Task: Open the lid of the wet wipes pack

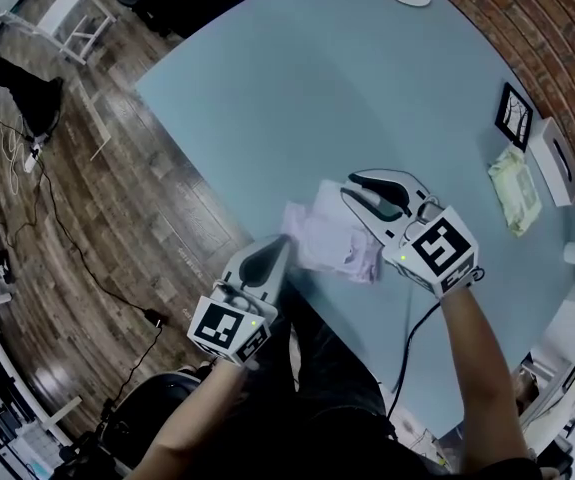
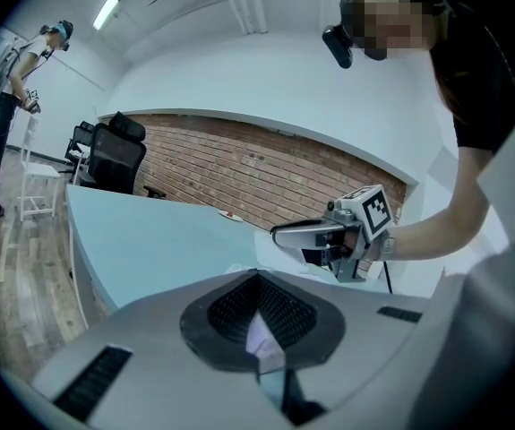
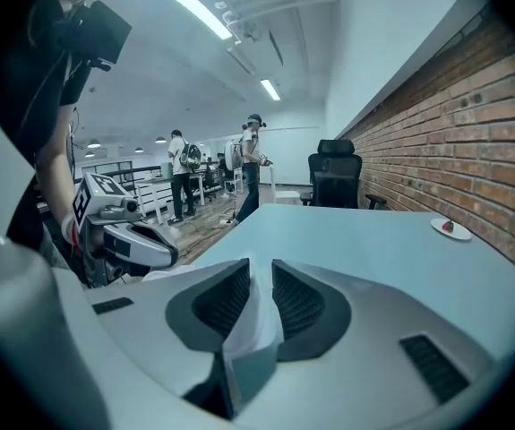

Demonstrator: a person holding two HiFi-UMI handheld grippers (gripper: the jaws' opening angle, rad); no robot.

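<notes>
**Spotter:** Your wet wipes pack [image 1: 332, 238], a soft pale-lilac film pouch, lies crumpled near the front edge of the smooth blue-grey table [image 1: 297, 88], between your two tools. Your left tongs [image 1: 279, 250] are pressed together on its near corner. A lilac sliver shows between the ribbed black pads [image 2: 230, 310].

**Coach:** Your right tongs [image 3: 259, 267] stand slightly spread, with a thin pale flap [image 3: 255, 325] in the gap. The pads don't look to be pressing it. I can't tell whether it's the lid or just wrapper film.

**Spotter:** Expect the pack to be light and floppy, probably slick. It'll likely buckle and drag rather than resist, so your left anchor matters.

**Coach:** Take the lid by its free lip, thin edge only, and peel back low along the pack. Pinch too deep and you'll likely grab wrapper too.
</notes>
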